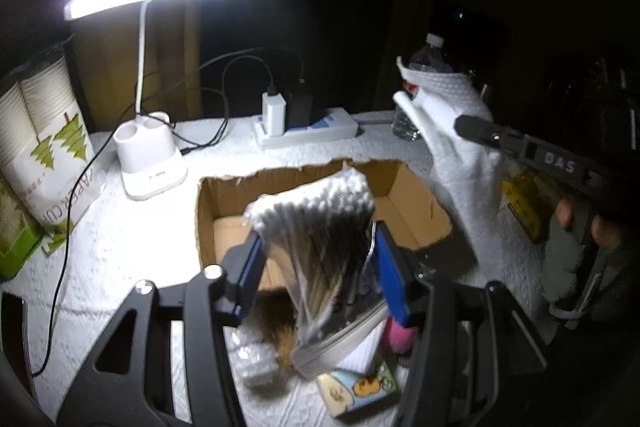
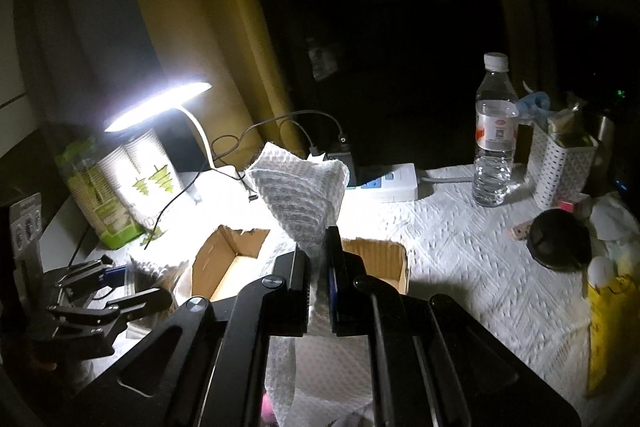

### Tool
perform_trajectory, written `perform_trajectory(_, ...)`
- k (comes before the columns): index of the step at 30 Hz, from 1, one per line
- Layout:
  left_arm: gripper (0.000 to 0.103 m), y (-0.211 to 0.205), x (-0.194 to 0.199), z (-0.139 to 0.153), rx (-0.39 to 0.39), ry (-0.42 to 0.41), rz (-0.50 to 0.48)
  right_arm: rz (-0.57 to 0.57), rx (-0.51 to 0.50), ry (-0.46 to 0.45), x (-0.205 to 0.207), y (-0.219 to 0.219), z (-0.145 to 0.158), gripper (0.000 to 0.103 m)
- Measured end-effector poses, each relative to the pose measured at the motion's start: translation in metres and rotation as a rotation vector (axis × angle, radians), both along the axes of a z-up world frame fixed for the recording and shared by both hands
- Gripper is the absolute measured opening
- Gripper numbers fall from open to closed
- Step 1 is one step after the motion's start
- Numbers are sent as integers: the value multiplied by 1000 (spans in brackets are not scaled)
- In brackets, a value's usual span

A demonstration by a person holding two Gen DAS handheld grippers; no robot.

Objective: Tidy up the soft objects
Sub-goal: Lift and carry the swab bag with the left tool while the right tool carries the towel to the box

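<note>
The left gripper (image 1: 316, 247) points forward and downward, its two blue-padded jaws partly apart and pressed on either side of a clear pack of cotton swabs (image 1: 320, 223); seen from the right wrist, it sits low at the left edge, its black linkage in shadow. The right gripper (image 2: 318, 287) also tilts downward, its jaws drawn close together and pinching a white paper towel (image 2: 300, 191); from the left wrist its dark finger reaches in from the right, and the fingertips (image 1: 564, 213) of the person's hand show on its handle.
</note>
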State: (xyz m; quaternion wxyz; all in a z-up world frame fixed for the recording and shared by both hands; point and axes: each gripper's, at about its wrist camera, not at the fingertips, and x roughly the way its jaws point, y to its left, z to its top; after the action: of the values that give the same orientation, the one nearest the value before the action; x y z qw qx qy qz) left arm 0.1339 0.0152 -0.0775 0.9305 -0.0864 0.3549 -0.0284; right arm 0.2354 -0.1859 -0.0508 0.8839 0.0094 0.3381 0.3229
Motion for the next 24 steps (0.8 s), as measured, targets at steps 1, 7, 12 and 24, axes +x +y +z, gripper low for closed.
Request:
perform_trajectory(1, 53, 0, 3, 0, -2, 1, 4, 5, 4, 2, 3, 1, 0, 8)
perform_trajectory(7, 53, 3, 22, -5, -18, -4, 30, 44, 33, -41, 23, 20, 0, 8)
perform_trajectory(12, 53, 7, 37, -15, -36, 14, 52, 43, 45, -76, 34, 30, -17, 8)
perform_trajectory(24, 53, -10, 62, -47, -48, 87, 35, 30, -206, 3, 30, 31, -81, 8)
